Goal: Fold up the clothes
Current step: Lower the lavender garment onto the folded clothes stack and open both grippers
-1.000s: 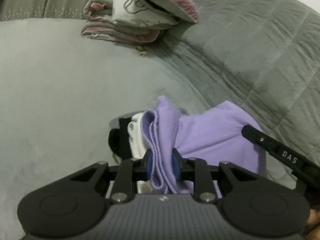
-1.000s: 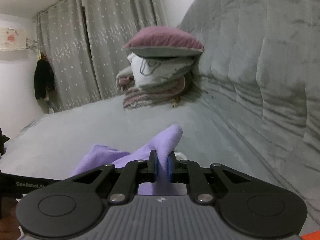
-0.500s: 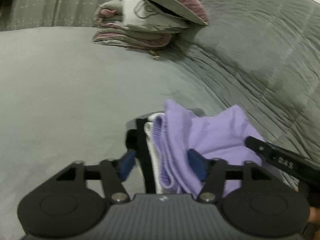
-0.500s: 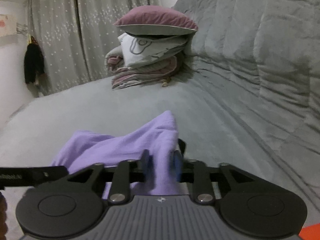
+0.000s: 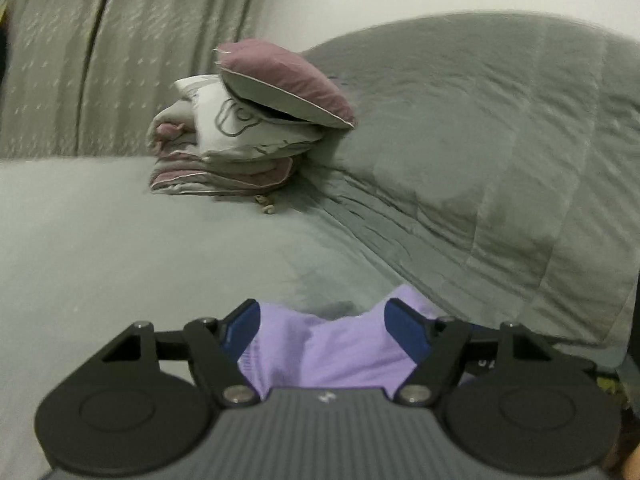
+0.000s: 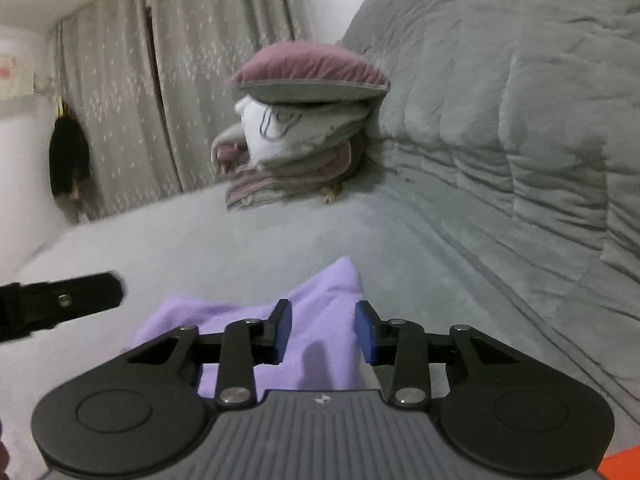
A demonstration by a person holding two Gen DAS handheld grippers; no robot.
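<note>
A lilac garment (image 5: 320, 354) lies bunched on the grey bed cover (image 5: 120, 248). In the left wrist view my left gripper (image 5: 320, 312) stands wide over it; the jaws are closing a little, the cloth lies between them, and the blue pads (image 5: 240, 328) do not press it. In the right wrist view a peak of the same lilac garment (image 6: 332, 284) rises between the jaws of my right gripper (image 6: 323, 314). They are closing slightly, with gaps on both sides. A finger of the left gripper (image 6: 64, 300) shows at the left.
A stack of folded bedding topped by a mauve cushion (image 5: 280, 76) sits at the back of the bed. A grey quilted backrest (image 5: 500, 152) rises on the right. Curtains (image 6: 192, 80) and a dark hanging garment (image 6: 68, 160) are behind.
Both grippers, shut on the lilac cloth a second ago, have opened and let it drop. The left gripper has lifted and drawn back; the white and black clothes beneath no longer show.
</note>
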